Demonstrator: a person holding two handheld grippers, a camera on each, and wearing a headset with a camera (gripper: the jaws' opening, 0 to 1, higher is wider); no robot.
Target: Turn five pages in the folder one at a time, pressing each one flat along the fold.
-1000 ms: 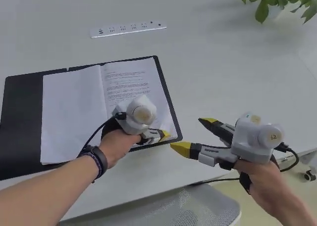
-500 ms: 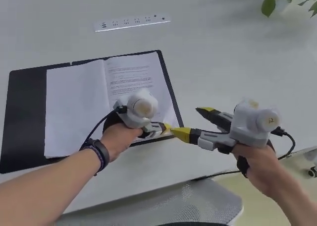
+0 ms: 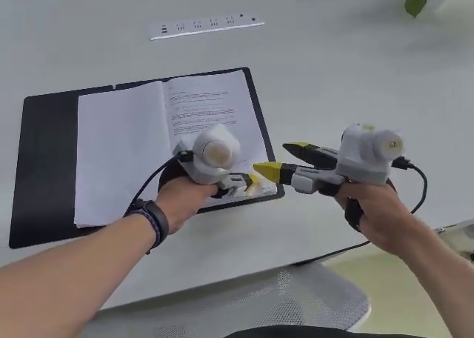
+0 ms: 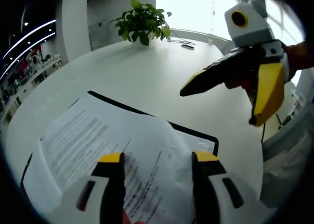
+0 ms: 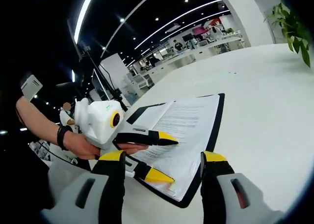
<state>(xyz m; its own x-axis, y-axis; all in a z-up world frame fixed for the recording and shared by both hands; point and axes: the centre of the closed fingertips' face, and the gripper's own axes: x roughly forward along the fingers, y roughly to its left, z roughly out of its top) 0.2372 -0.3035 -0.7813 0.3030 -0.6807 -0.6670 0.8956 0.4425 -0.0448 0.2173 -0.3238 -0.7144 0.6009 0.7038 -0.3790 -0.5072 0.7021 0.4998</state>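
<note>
- Black folder (image 3: 44, 167): it lies open on the table (image 3: 355, 71), stretching ahead of the left gripper (image 3: 248, 182) and off to its outer side. The printed right-hand page (image 3: 215, 116) runs from that gripper's jaws back to the fold (image 3: 164, 130). A blank sheet (image 3: 118, 153) lies beyond the fold.
- Left gripper: jaws spread astride the page's near corner. In the right gripper view one jaw sits above the sheet and one by the folder's edge, and the paper is not pinched.
- Right gripper (image 3: 278, 158): jaws parted and holding nothing. It hovers just beside the left gripper's tips, over the folder's near corner.
- Step in hand, as we judge it: taking the top sheet's corner to begin a turn. We cannot tell how many pages are already turned.
- Doing it well:
  - Close lightly on one sheet only, near its edge.
  - Lift before carrying it across, so the paper bows and does not crease.
  - Lay it over, then press along the fold with flat jaws.
  - The free gripper can steady the stack beneath.
- Risk, in our view: nipping two sheets together, or dragging the folder.
- Surface: pale, smooth and matte. A white power strip (image 3: 204, 25) lies beyond the folder, well apart from both grippers.
- Room:
  - A leafy plant (image 4: 142, 25) stands far ahead of the left gripper.
  - A bright window lies behind the plant.
  - The right gripper view shows ceiling strip lights and distant desks.
</note>
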